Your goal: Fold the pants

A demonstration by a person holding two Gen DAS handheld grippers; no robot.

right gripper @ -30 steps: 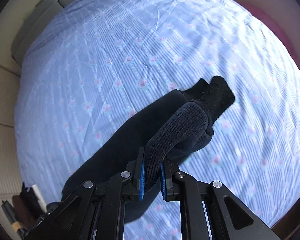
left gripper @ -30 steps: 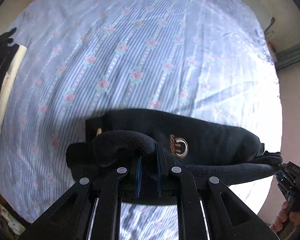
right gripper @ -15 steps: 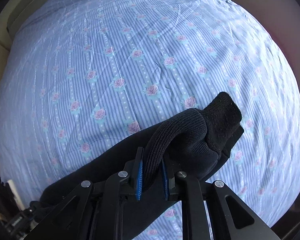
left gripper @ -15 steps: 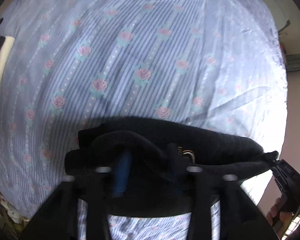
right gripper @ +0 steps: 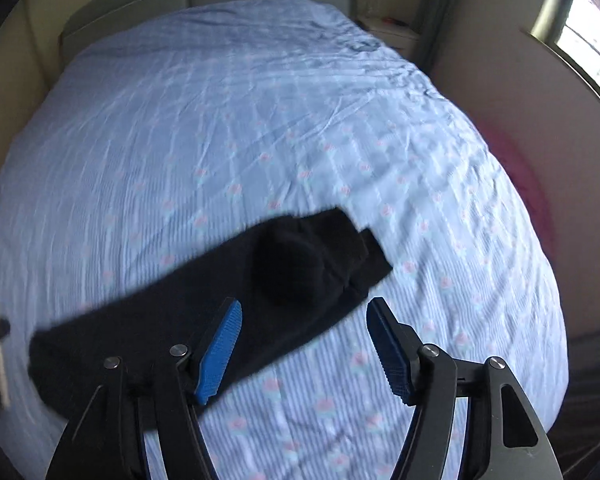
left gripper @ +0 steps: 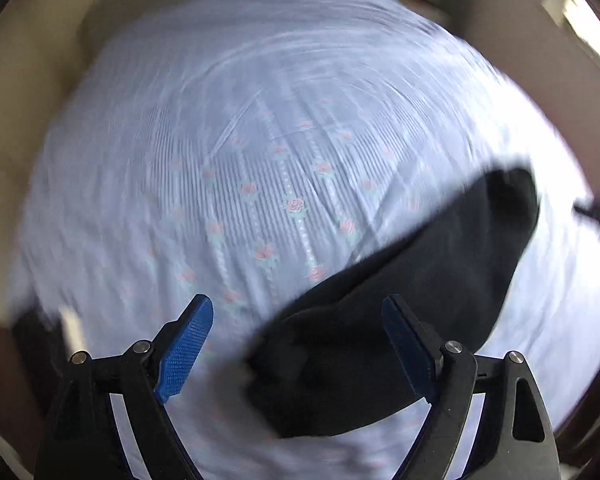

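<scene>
From my remote station, I can read no lettering, label, brand or number on the black pants point(right gripper: 204, 312) or the rose-print bedsheet point(right gripper: 260, 128).

both tools point(left gripper: 298, 320) point(right gripper: 304, 324) spread wide, empty

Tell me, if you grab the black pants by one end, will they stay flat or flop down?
Probably flop: the black pants lie limp on the bedsheet, bunched into a soft lump at one end. They look like thick knit, so likely not slippery. Both grippers are open.
</scene>
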